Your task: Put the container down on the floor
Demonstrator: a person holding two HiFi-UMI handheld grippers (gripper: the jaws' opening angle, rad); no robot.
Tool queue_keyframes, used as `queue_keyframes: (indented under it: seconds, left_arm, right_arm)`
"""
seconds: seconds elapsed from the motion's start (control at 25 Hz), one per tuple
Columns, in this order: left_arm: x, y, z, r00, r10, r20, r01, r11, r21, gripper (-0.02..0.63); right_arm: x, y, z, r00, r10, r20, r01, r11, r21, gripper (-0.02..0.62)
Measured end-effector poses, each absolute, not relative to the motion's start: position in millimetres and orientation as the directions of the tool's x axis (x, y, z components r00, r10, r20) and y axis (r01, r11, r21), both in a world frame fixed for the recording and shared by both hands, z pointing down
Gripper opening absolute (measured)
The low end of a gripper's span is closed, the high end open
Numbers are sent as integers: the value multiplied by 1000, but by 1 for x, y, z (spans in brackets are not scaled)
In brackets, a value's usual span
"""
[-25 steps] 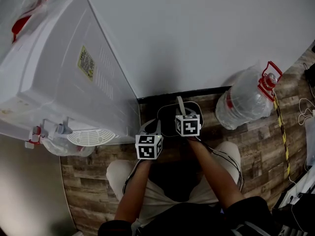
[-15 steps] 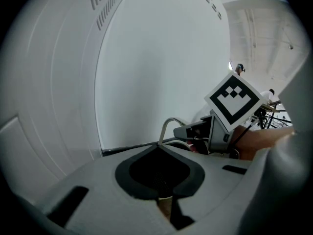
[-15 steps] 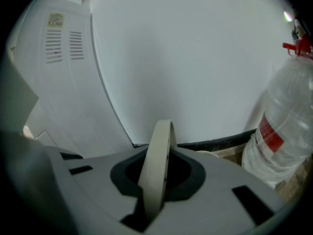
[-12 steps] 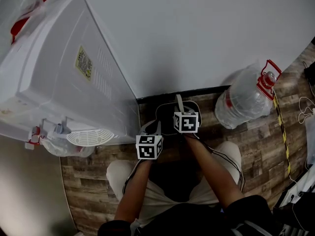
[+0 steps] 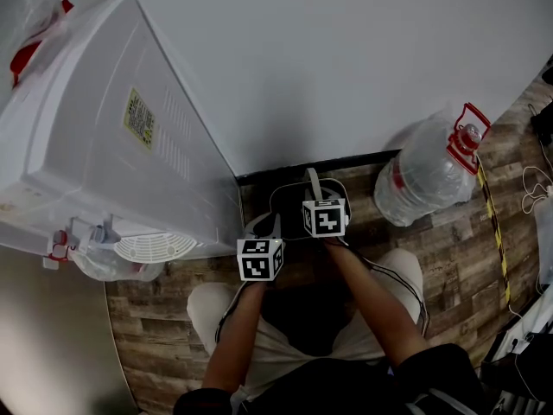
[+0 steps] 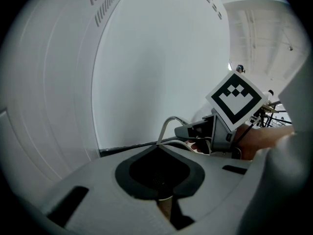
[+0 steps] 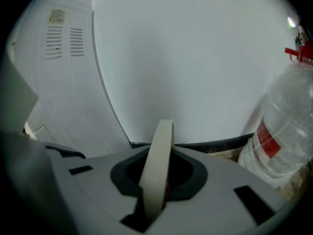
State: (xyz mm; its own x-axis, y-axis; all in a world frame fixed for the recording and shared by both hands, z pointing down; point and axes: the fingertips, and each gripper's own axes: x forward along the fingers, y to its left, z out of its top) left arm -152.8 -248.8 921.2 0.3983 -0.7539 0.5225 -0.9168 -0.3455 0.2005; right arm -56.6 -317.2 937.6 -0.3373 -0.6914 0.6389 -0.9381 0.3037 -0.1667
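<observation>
Between the white dispenser and the bottle, at the wall's foot, sits the container, black with a thin pale rim, its beige strap pinched upright by the right gripper, while the left gripper is closed on nothing.

3 cameras: 1 head-worn, 1 each on the left gripper and right gripper.
The head view looks steeply down on the floor and white wall. Both gripper views sit low, close behind their jaws, facing that wall; the right shares the water bottle with the head view, all 3 the white appliance.
</observation>
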Motion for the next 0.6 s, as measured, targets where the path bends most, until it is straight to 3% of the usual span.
queue_keyframes:
  seconds: [0.6]
  left_arm:
    - [-125, -254, 927, 437, -737, 516, -898, -388, 207, 17]
  right_arm:
    - [-9, -321, 948, -246, -698, 672, -961, 265, -76, 35]
